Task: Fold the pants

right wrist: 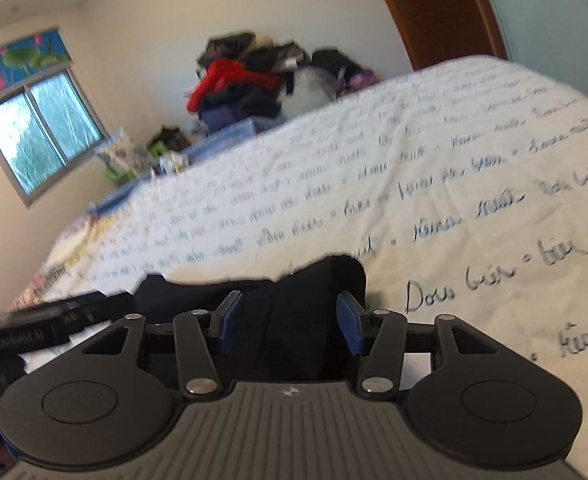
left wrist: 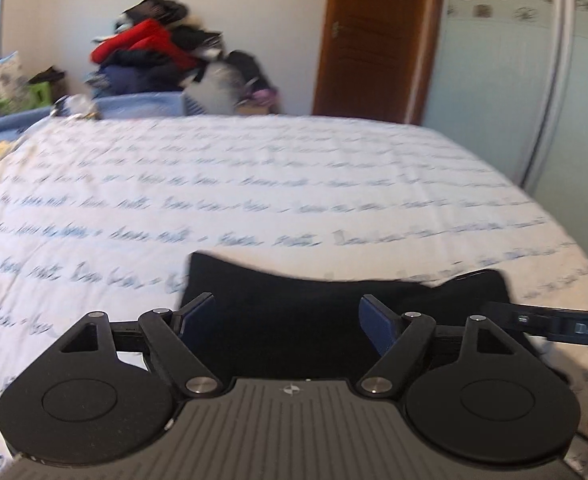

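Black pants (left wrist: 294,312) lie in a compact dark bundle on the white bed cover, right in front of both grippers; they also show in the right wrist view (right wrist: 285,300). My left gripper (left wrist: 287,322) is open, its blue-padded fingers (left wrist: 378,328) spread over the pants' near edge with nothing between them. My right gripper (right wrist: 287,324) is open over the pants' right end, empty. The right gripper's body (left wrist: 558,326) shows at the right of the left wrist view, and the left gripper's body (right wrist: 53,328) at the left of the right wrist view.
The bed cover (left wrist: 294,184) is white with blue script lines and stretches far ahead. A heap of clothes (left wrist: 157,56) on a blue bin stands beyond the bed. A wooden door (left wrist: 378,36) and a wardrobe (left wrist: 534,60) are at the right, a window (right wrist: 37,136) at the left.
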Available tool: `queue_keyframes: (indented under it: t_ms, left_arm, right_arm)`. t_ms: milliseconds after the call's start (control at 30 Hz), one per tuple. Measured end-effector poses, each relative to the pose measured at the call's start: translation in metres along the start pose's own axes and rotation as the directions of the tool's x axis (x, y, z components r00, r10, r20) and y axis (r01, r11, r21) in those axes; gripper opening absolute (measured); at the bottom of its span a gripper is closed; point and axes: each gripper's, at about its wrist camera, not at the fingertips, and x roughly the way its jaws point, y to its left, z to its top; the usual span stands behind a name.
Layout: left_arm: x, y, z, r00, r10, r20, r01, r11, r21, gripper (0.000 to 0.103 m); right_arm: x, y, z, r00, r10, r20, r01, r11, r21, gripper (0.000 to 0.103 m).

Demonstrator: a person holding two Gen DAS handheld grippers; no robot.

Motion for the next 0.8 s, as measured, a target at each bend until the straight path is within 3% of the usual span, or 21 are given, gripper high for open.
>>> queue_keyframes:
  t_ms: [33,200,367,467,667,800]
  left_arm:
    - [0.003,0.006,-0.002,1.0,0.015,-0.009,-0.015,1.0,-0.006,0.078]
    - [0.021,0.023,-0.014,0.997,0.043,-0.068,-0.044,0.999,-0.011,0.078]
    - [0.027,0.036,-0.023,0.994,0.067,-0.082,-0.069,0.997,-0.028,0.077]
    - [0.011,0.04,-0.021,0.996,0.069,-0.058,-0.071,0.997,-0.035,0.075]
    - [-0.03,0.033,-0.024,0.999,-0.018,0.027,0.019,1.0,-0.019,0.076]
    - [-0.035,0.019,-0.041,0.986,-0.165,-0.016,0.166,0.984,0.06,0.078]
  right_arm:
    - [0.003,0.0,-0.003,1.0,0.011,-0.008,-0.011,1.0,-0.002,0.05]
    - [0.0,-0.003,-0.013,1.0,0.021,0.014,-0.021,1.0,-0.003,0.025]
    - [0.002,-0.009,-0.016,1.0,0.009,0.008,-0.01,0.999,0.038,0.026]
    - [-0.006,-0.008,-0.014,1.0,-0.001,0.023,-0.001,0.998,0.061,0.035]
    - [-0.034,0.024,-0.014,0.995,-0.039,0.09,0.049,0.993,-0.104,0.036]
    - [-0.039,0.054,-0.027,0.994,-0.057,0.094,0.083,0.951,-0.296,0.041]
